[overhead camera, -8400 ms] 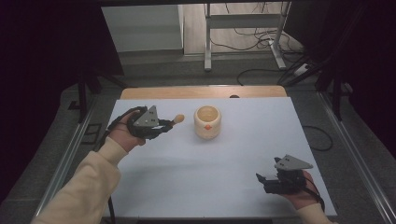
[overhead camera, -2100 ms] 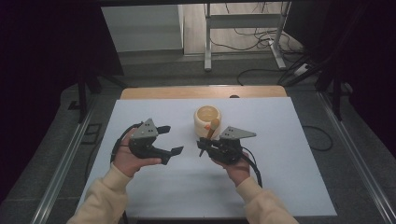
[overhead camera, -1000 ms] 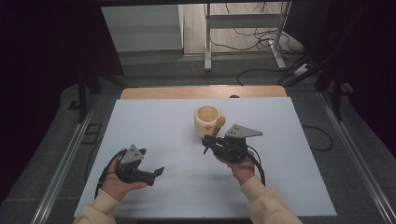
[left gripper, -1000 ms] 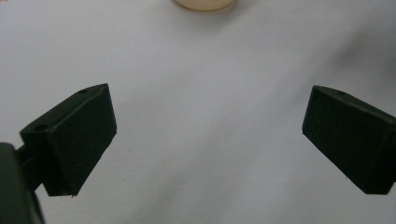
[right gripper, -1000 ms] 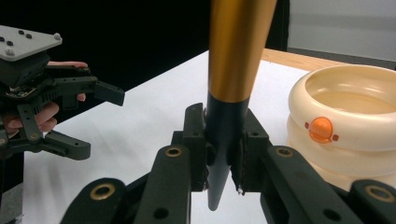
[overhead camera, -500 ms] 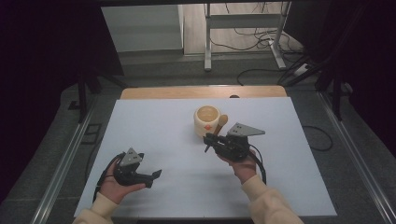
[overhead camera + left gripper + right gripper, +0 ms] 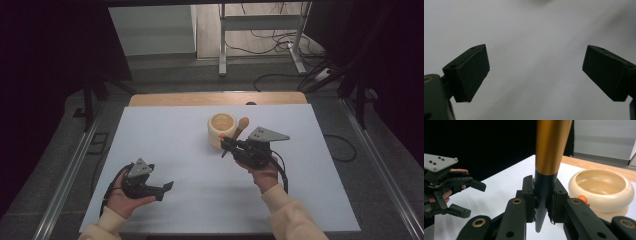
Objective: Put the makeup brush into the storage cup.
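My right gripper (image 7: pixel 227 144) is shut on the dark tapered end of a wooden pestle (image 7: pixel 240 128). The pestle stands up and back from the jaws, its rounded head beside the rim of a cream bowl (image 7: pixel 220 125) at the table's middle. In the right gripper view, the pestle (image 7: pixel 551 150) rises between the right gripper (image 7: pixel 543 205) pads, with the bowl (image 7: pixel 604 192) just to the right. My left gripper (image 7: pixel 167 189) rests near the front left, open and empty. In the left gripper view, the left gripper (image 7: pixel 536 72) has its jaws wide over bare white surface.
The white table top (image 7: pixel 165 140) has a wooden strip (image 7: pixel 200 99) along its far edge. Metal rails run along both sides. Cables and a stand's legs lie on the floor behind. In the right gripper view, the left gripper (image 7: pixel 471 200) shows at the left.
The pestle passed from my left gripper to my right. The left hand drew back to the front left. Over the last second both hands barely moved.
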